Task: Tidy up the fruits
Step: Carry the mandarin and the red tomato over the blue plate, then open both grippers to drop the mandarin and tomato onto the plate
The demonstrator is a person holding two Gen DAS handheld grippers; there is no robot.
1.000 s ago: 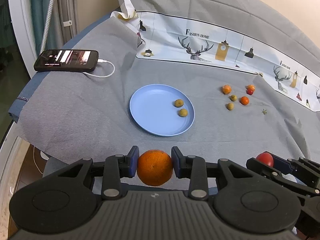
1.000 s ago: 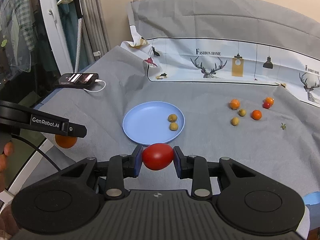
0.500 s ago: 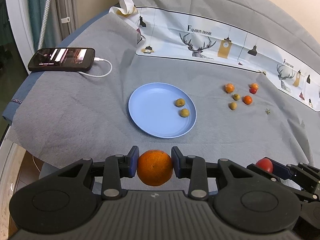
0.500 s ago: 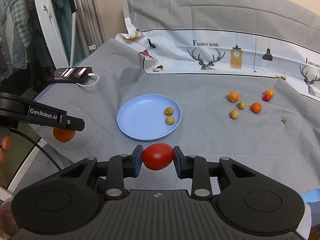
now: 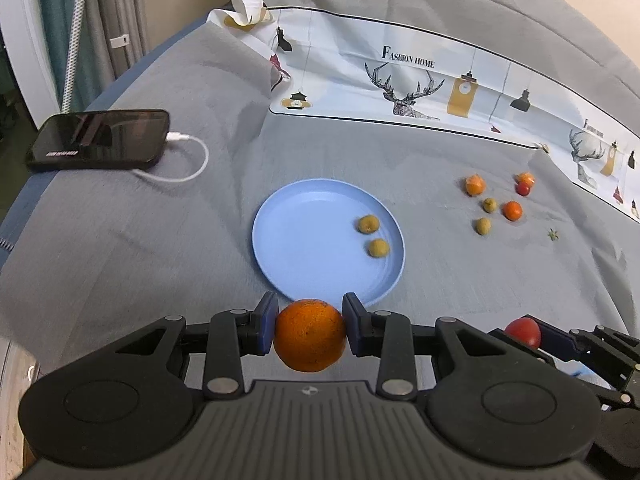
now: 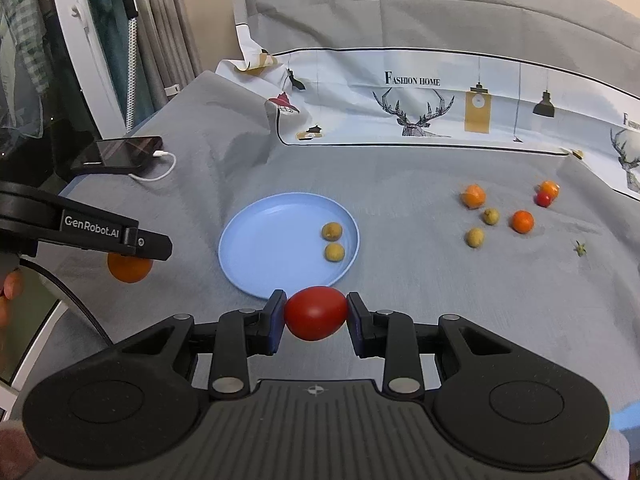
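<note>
Both grippers now nearer blue plate [image 5: 280, 248] than 1 second ago. Left gripper [image 5: 310, 330] clamps orange [image 5: 310, 336], just short of plate's near rim. Right gripper [image 6: 315, 319] clamps red tomato [image 6: 315, 313], same place. 2 green fruits [image 5: 368, 224] on plate; 6 small fruits [image 5: 512, 210] right of plate.

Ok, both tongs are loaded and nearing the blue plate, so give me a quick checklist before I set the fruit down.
1. Left tongs clamped on the round orange: ok.
2. Right tongs clamped on the red egg-shaped tomato: ok.
3. Bare space on the round light-blue plate: ok.
4. Two small olive-brown fruits sit clear, at the plate's right side: ok.
5. Tongs over the plate: cannot tell.
</note>
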